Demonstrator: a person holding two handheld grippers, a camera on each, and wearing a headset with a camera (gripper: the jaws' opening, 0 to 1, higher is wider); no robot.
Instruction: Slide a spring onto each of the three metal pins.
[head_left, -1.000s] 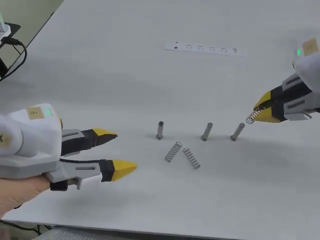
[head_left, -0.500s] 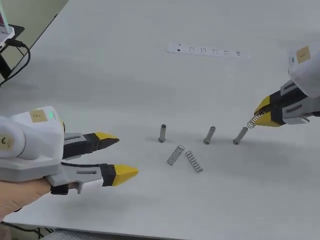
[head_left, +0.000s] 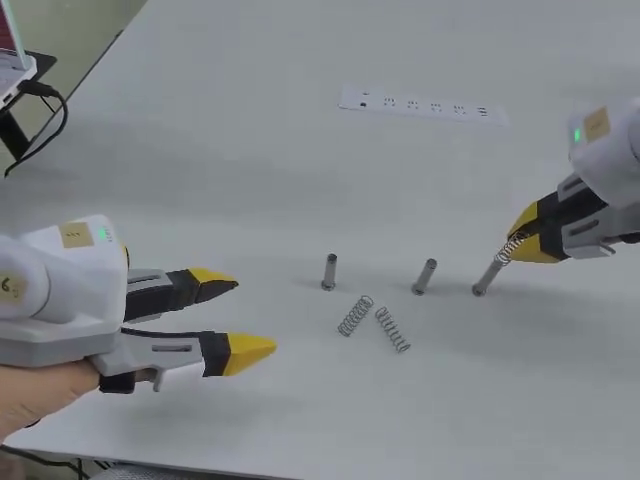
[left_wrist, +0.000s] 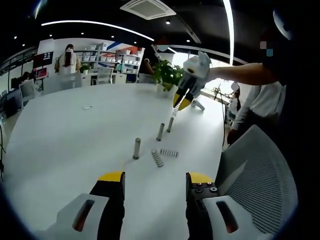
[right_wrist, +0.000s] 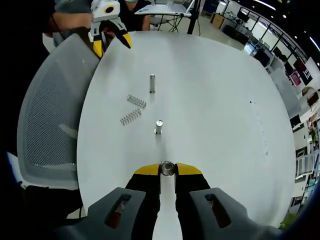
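Open white table (head_left: 220, 170) stretches between my left gripper (head_left: 253, 316), jaws spread, and the row of upright pins. The left pin (head_left: 330, 271) stands first in that lane. A loose spring (head_left: 355, 315) and a second spring (head_left: 391, 328) lie just in front of the gap to the middle pin (head_left: 425, 276). My right gripper (head_left: 522, 243), clamped on a held spring (head_left: 508, 250), crowds the right pin (head_left: 484, 277). A power strip (head_left: 420, 105) lies well behind the row, and a mesh chair back (left_wrist: 255, 170) stands at the table's edge.

A white power strip (head_left: 420, 105) lies far across my white table (head_left: 250, 150). A grey mesh chair (left_wrist: 255, 167) sits at its edge, a potted plant (left_wrist: 166, 75) beyond.
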